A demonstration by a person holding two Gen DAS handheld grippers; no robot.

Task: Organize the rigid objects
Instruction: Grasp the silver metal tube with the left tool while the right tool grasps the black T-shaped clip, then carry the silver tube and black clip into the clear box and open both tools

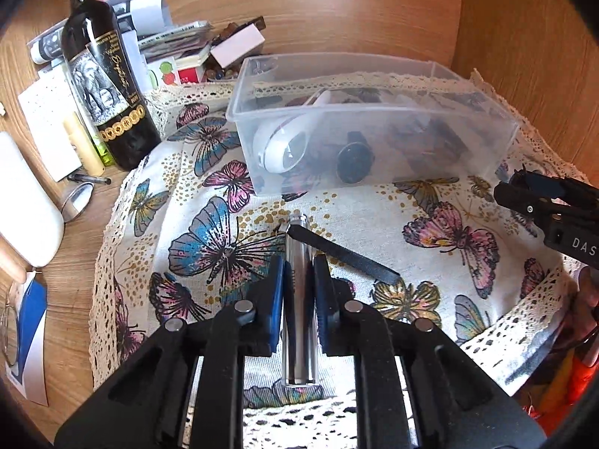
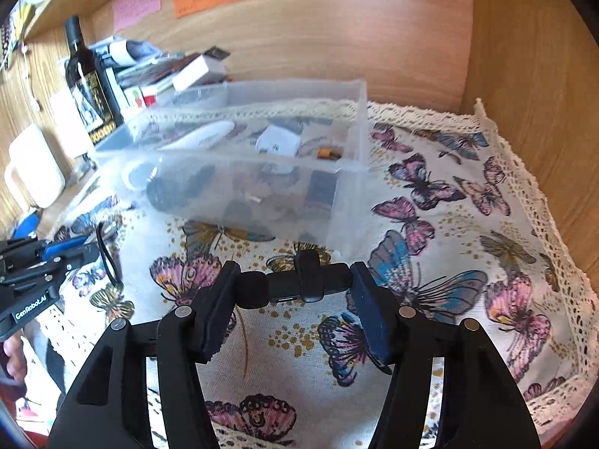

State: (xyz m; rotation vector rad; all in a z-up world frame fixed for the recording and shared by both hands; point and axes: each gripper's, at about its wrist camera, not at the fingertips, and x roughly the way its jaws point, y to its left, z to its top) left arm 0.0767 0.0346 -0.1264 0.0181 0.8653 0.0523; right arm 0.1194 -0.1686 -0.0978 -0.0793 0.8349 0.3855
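My left gripper (image 1: pixel 298 273) is shut on a shiny metal cylinder (image 1: pixel 298 299) with a black strap (image 1: pixel 342 254) trailing from its far end, held just above the butterfly cloth (image 1: pixel 374 209). My right gripper (image 2: pixel 292 284) is shut on a small black clip-on microphone (image 2: pixel 295 280) with a foam tip, gripped end to end above the cloth. A clear plastic box (image 1: pixel 374 119) stands ahead of both, holding a white device (image 1: pixel 280 146), a black watch (image 1: pixel 352 161) and other small items. The box also shows in the right wrist view (image 2: pixel 352 138).
A dark wine bottle (image 1: pixel 105 86), stacked papers and small boxes (image 1: pixel 179 45), a white container (image 1: pixel 22 202) and a pen (image 1: pixel 90 179) crowd the left. Wooden walls (image 1: pixel 524 56) close the back and right. The right gripper shows at the right edge (image 1: pixel 554 213).
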